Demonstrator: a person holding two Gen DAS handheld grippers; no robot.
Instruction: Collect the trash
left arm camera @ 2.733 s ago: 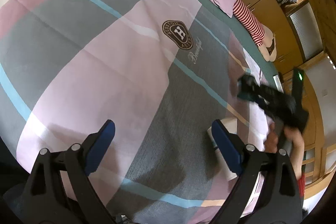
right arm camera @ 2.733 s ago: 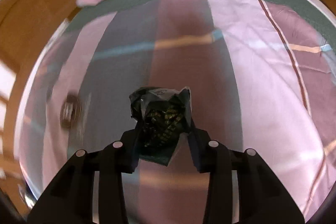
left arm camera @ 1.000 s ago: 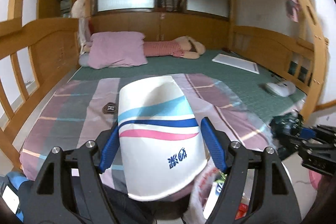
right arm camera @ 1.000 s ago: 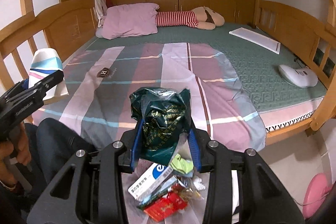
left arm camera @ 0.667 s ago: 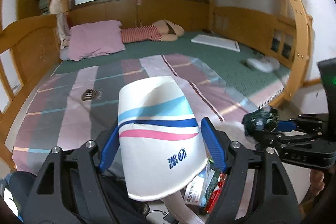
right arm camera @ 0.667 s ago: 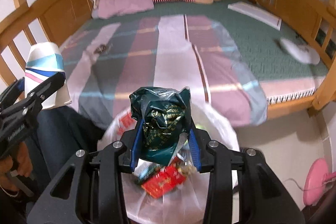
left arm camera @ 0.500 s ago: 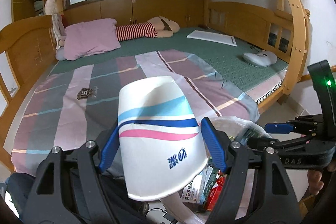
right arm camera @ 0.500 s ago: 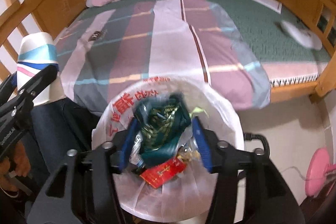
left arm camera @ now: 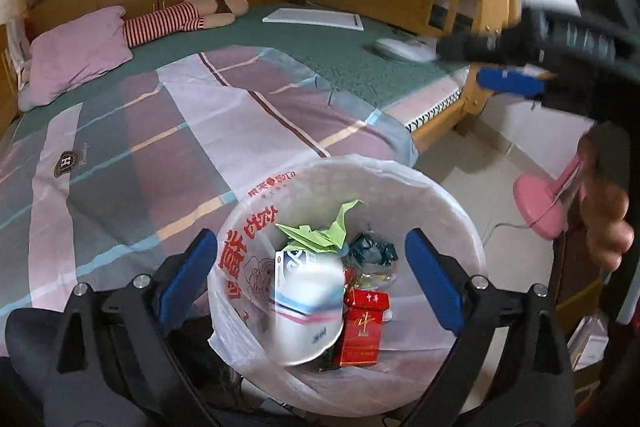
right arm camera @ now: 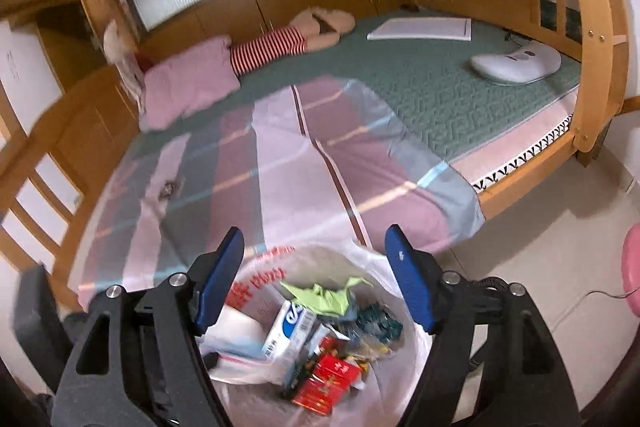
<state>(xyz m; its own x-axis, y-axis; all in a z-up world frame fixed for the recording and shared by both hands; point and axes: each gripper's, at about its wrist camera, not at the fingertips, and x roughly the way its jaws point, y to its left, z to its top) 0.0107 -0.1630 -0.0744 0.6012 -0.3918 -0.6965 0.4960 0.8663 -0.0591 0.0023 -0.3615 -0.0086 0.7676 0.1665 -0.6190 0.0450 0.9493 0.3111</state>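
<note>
A trash bin lined with a white plastic bag point(left arm camera: 448, 211) stands on the floor beside the bed. My left gripper point(left arm camera: 312, 279) is open right above it, and the white paper cup point(left arm camera: 308, 311) with blue and pink stripes is blurred inside the bin. The dark green wrapper point(left arm camera: 372, 251) lies in the bin by a red cigarette pack point(left arm camera: 360, 327) and green paper point(left arm camera: 320, 231). My right gripper point(right arm camera: 316, 279) is open and empty over the same bin's bag point(right arm camera: 412, 363); the wrapper point(right arm camera: 380, 323) and the cup point(right arm camera: 236, 339) show below it.
The bed with a striped pink and grey quilt point(left arm camera: 160, 131) lies behind the bin. A pink pillow point(left arm camera: 76, 55), a striped doll point(left arm camera: 180, 15), a white board point(left arm camera: 316, 17) and a white device point(right arm camera: 516, 61) lie on it. A pink fan base point(left arm camera: 540, 207) stands on the floor at right.
My left gripper has opened and let the paper cup fall into the bin. My right gripper has opened wider and lifted away; the green wrapper now lies in the bin.
</note>
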